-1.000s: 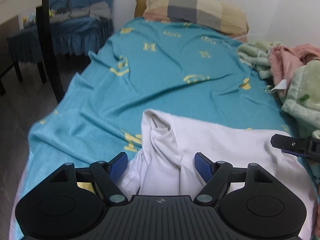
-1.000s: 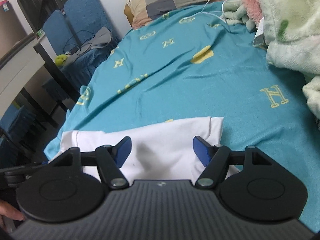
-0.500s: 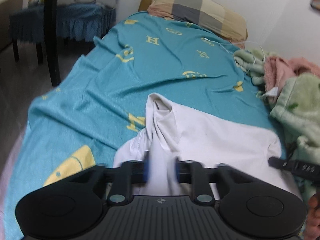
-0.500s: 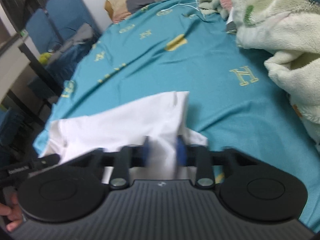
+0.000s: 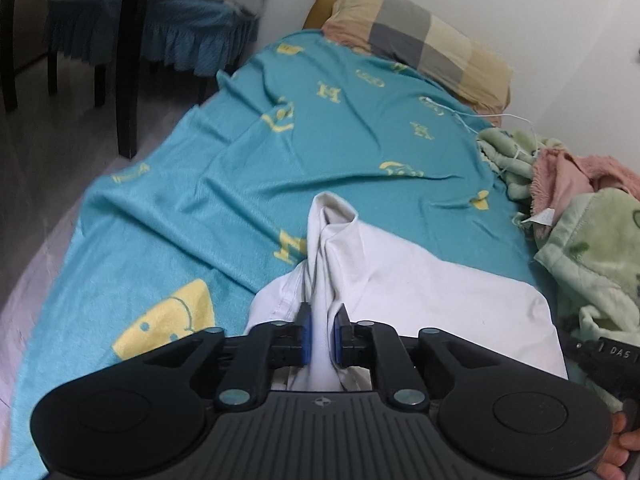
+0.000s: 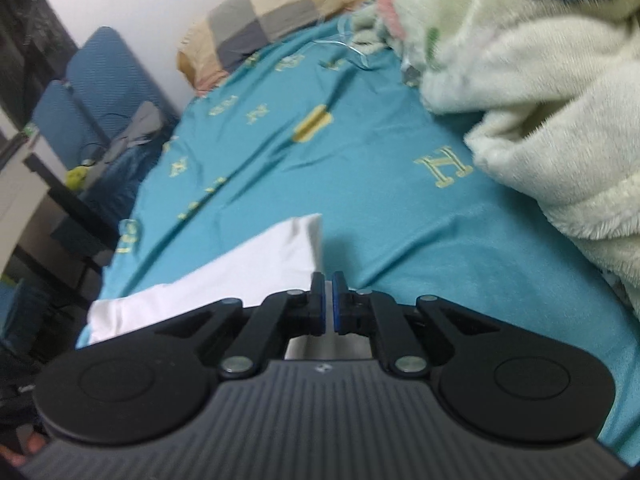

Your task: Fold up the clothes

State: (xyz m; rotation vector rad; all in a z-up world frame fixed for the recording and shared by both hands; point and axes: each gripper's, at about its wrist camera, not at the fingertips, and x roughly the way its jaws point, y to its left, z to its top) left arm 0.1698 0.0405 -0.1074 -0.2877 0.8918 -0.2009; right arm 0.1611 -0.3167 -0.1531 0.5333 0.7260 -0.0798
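Observation:
A white shirt (image 5: pixel 420 292) lies across the near end of a teal bed sheet (image 5: pixel 320 152). My left gripper (image 5: pixel 322 336) is shut on a bunched fold at the shirt's left side, and a ridge of cloth runs forward from its blue pads. In the right wrist view the same white shirt (image 6: pixel 248 276) stretches to the left. My right gripper (image 6: pixel 328 304) is shut on its right edge, with a strip of cloth showing below the pads. The right gripper's body (image 5: pixel 608 356) shows at the left view's right edge, with a hand (image 5: pixel 624 444) behind it.
A checked pillow (image 5: pixel 420 40) lies at the head of the bed. Fluffy green and pink blankets (image 5: pixel 580 240) are piled along the right side, and a cream blanket (image 6: pixel 540 100) lies close to my right gripper. Blue chairs (image 6: pixel 100 80) and a dark table leg (image 5: pixel 128 60) stand left of the bed.
Both grippers went from open around the shirt to shut on it. Both have lifted slightly, and the cloth now bunches between the pads.

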